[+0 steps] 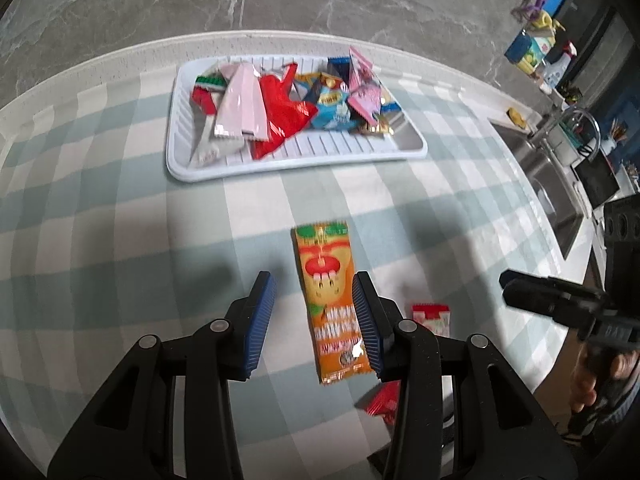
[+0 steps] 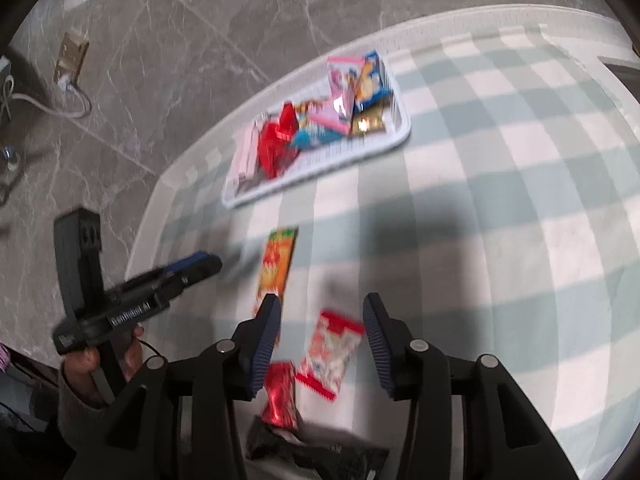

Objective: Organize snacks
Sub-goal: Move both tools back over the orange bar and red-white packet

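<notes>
Orange snack packet (image 1: 331, 304) lengthwise toward white tray (image 1: 176, 160), apparently flat, left claw (image 1: 314, 320) agape

Snack pile (image 1: 292, 100) in tray (image 1: 296, 162); long packet (image 1: 332, 300) before it (on tablecloth (image 1: 120, 220)).

Bare checked cloth (image 1: 340, 200) lies between orange packet (image 1: 332, 304) and tray (image 1: 296, 164).

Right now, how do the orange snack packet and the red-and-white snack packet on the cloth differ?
The orange snack packet is long and narrow; the red-and-white snack packet is shorter and broader. The orange one lies under the open left gripper, beside its right finger; the red-and-white one lies between the fingers of the open right gripper. Both lie flat on the checked cloth, outside the white tray.
</notes>
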